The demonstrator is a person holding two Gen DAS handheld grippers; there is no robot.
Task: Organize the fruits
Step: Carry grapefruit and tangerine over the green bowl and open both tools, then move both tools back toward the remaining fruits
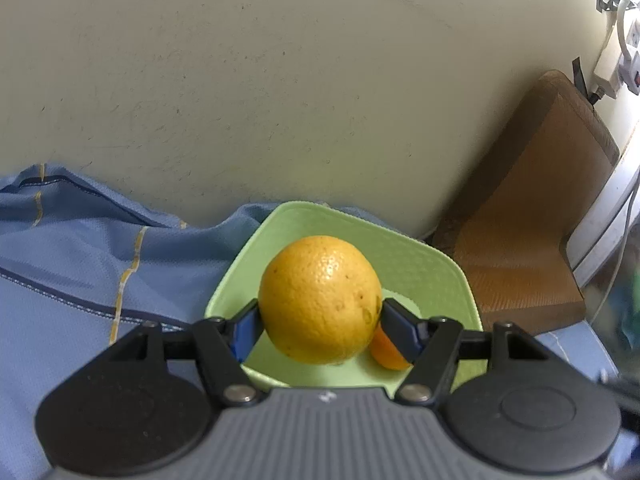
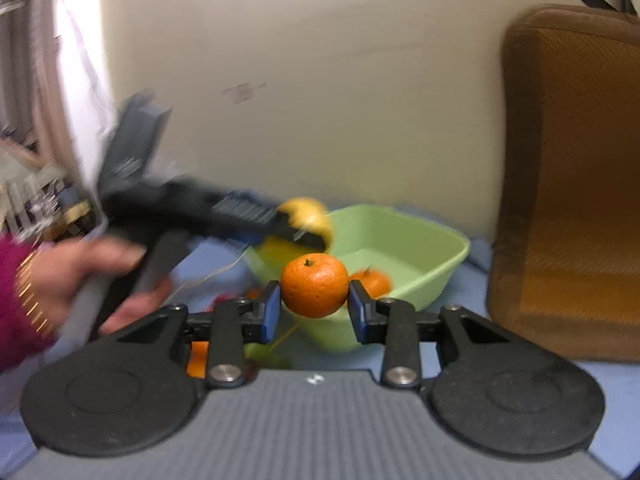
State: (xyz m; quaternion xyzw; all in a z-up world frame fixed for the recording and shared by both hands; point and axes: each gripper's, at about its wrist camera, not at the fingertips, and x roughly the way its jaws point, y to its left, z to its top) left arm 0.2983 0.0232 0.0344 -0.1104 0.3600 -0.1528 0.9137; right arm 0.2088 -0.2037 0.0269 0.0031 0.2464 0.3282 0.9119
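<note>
My left gripper (image 1: 320,316) is shut on a large yellow-orange orange (image 1: 320,298) and holds it above a light green bowl (image 1: 424,256). A smaller orange fruit (image 1: 386,350) lies in the bowl under it. My right gripper (image 2: 314,306) is shut on a small orange tangerine (image 2: 314,284) just in front of the green bowl (image 2: 420,248). In the right wrist view the left gripper (image 2: 296,232) holds the yellow orange (image 2: 310,216) over the bowl's left rim, and another tangerine (image 2: 372,282) lies inside the bowl.
A blue cloth (image 1: 80,260) covers the surface. A brown cushion (image 2: 568,184) stands right of the bowl against the cream wall (image 1: 280,100). More fruit, orange (image 2: 197,360) and green (image 2: 264,356), lies under my right gripper. The person's hand (image 2: 80,276) is at left.
</note>
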